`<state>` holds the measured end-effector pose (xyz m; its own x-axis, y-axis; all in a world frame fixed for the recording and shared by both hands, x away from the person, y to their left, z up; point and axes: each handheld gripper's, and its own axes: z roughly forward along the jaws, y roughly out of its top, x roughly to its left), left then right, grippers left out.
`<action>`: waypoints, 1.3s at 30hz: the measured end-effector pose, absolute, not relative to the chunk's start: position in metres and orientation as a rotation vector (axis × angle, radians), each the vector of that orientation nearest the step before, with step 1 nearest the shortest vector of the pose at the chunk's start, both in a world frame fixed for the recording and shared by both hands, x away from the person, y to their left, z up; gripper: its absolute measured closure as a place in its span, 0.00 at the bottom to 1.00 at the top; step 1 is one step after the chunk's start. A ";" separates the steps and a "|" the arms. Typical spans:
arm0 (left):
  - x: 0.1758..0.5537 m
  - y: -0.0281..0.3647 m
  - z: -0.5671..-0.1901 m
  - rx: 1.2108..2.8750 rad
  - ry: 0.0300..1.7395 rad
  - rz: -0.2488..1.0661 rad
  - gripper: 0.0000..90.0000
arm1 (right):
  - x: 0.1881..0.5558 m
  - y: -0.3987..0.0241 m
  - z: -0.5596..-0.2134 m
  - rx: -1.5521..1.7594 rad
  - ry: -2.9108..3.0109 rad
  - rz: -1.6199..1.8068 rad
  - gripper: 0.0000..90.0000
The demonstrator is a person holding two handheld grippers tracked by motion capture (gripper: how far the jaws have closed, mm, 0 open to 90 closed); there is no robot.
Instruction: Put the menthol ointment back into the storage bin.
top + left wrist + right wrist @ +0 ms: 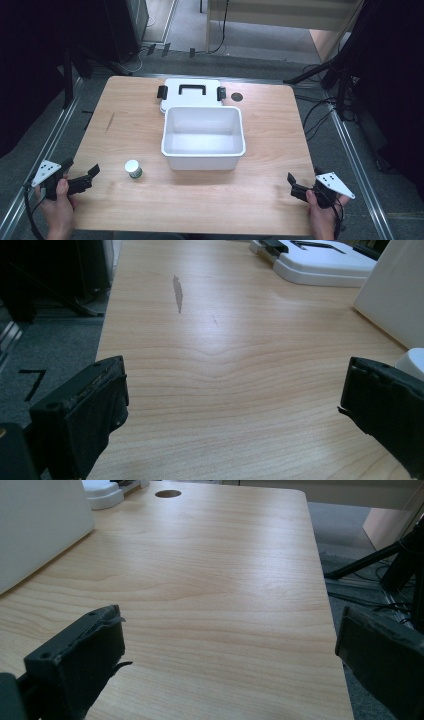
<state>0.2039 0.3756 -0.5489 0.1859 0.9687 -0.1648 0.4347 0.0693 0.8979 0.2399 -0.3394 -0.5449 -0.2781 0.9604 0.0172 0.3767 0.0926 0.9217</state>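
An empty white plastic box (202,161) stands in the middle of the wooden table (272,135). Its white lid (190,95), with a black handle and black clips, lies flat just behind it. A small white jar (133,169) with a green label stands to the front left of the box. My left gripper (92,177) rests at the front left corner, open and empty, pointing toward the jar. My right gripper (292,185) sits at the front right corner, also open and empty. In the left gripper view the jaws stand wide apart over bare wood, with the box wall (395,295) at the right.
A round cable hole (237,96) is in the table beside the lid. A dark scuff mark (110,122) shows on the left part of the table. Black stand legs and cables (325,107) lie on the floor right of the table. Bare wood stretches on both sides of the box.
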 end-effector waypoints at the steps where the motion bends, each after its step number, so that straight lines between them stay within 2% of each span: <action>1: 0.205 0.374 -0.549 1.533 1.401 0.718 0.00 | 0.240 -0.340 -0.545 1.323 1.737 1.171 0.00; 12: 0.212 0.361 -0.531 1.733 1.302 0.670 0.00 | 0.241 -0.340 -0.545 1.328 1.743 1.169 0.00; 15: 0.216 0.357 -0.523 1.798 1.253 0.567 0.00 | 0.241 -0.339 -0.545 1.323 1.751 1.161 0.00; 25: 0.224 0.339 -0.503 2.095 1.155 0.428 0.00 | 0.242 -0.338 -0.545 1.326 1.763 1.146 0.00; 35: 0.241 0.321 -0.478 2.312 1.105 0.397 0.00 | 0.242 -0.338 -0.545 1.333 1.771 1.138 0.00; 39: 0.246 0.314 -0.470 2.382 1.098 0.333 0.00 | 0.243 -0.338 -0.545 1.335 1.776 1.145 0.00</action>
<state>0.2461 0.3140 -0.4700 0.6461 0.7631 0.0149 0.6431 -0.5548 0.5279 0.2428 -0.3379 -0.5453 -0.2868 0.9579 0.0153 0.4090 0.1080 0.9061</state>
